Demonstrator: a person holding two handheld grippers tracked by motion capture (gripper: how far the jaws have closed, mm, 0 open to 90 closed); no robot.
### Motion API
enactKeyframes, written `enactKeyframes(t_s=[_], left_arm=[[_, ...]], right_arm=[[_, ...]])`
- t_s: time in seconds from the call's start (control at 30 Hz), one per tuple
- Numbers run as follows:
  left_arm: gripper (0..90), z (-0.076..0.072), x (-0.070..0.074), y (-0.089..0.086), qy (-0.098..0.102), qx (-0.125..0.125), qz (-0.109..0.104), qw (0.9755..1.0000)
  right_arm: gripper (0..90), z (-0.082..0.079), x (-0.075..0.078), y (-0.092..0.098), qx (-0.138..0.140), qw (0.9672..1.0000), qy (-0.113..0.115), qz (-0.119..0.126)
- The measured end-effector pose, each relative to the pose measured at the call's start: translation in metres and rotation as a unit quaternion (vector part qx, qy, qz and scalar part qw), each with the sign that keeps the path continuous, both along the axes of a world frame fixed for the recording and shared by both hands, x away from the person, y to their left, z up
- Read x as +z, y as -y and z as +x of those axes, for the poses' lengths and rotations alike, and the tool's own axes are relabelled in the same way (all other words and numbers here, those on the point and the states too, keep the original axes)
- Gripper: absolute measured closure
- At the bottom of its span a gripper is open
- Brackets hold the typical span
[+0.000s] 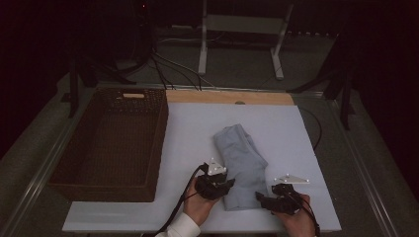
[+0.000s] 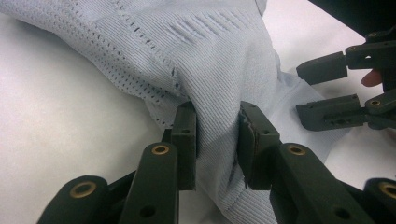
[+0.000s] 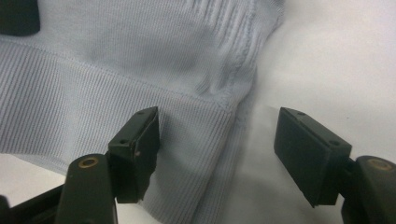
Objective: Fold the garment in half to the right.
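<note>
A folded pale blue knit garment (image 1: 242, 158) lies on the white board (image 1: 291, 133), running from the middle toward the near edge. My left gripper (image 1: 228, 183) is at its near left side, shut on a pinched fold of the cloth (image 2: 210, 56), with both pads (image 2: 187, 135) pressing into it. My right gripper (image 1: 259, 197) sits at the garment's near right corner. In the right gripper view it (image 3: 217, 144) stands open, its jaws straddling the ribbed hem (image 3: 116, 56) without pressing on it. The left gripper view also shows the right gripper (image 2: 327, 91) open beside the cloth.
A dark wicker basket (image 1: 106, 190) stands to the left of the board, its long side against the board's edge. A wooden strip (image 1: 227, 97) borders the board's far edge. Cables and a white stand's legs (image 1: 279, 54) lie on the floor beyond.
</note>
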State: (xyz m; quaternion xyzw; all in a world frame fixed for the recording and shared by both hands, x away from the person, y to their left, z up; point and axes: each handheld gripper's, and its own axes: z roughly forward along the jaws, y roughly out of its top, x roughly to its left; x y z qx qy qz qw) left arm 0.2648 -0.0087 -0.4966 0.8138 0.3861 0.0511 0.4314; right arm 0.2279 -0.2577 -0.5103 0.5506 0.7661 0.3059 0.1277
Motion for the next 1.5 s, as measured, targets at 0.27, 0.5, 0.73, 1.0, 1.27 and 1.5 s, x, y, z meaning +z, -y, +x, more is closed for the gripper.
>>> enactKeyframes(t_s=[0.27,0.5,0.73,1.0,1.27,1.5], left_arm=[[70.2,-0.001,0.000,0.000,0.000,-0.001,0.001,1.0000],[69.5,-0.001,-0.001,0.000,-0.001,-0.001,0.001,1.0000],[69.2,-0.001,-0.001,0.000,-0.001,-0.003,0.003,1.0000],[68.2,-0.001,0.000,0.000,-0.001,-0.003,0.003,1.0000],[60.5,-0.002,0.000,-0.003,0.001,0.001,0.001,1.0000],[44.4,0.001,0.002,-0.006,0.002,0.007,-0.020,0.9998]], right_arm=[[44.1,-0.003,0.001,-0.003,-0.004,0.9999,-0.007,0.006],[55.7,-0.005,0.003,-0.004,-0.013,0.9996,-0.021,0.017],[74.8,-0.005,0.004,-0.005,0.005,0.9982,-0.045,0.039],[79.3,-0.005,0.006,-0.006,0.007,0.9983,-0.045,0.037],[79.6,-0.006,0.007,-0.004,0.005,0.9981,-0.044,0.044],[79.6,-0.008,0.010,-0.004,0.010,0.9984,-0.039,0.041]])
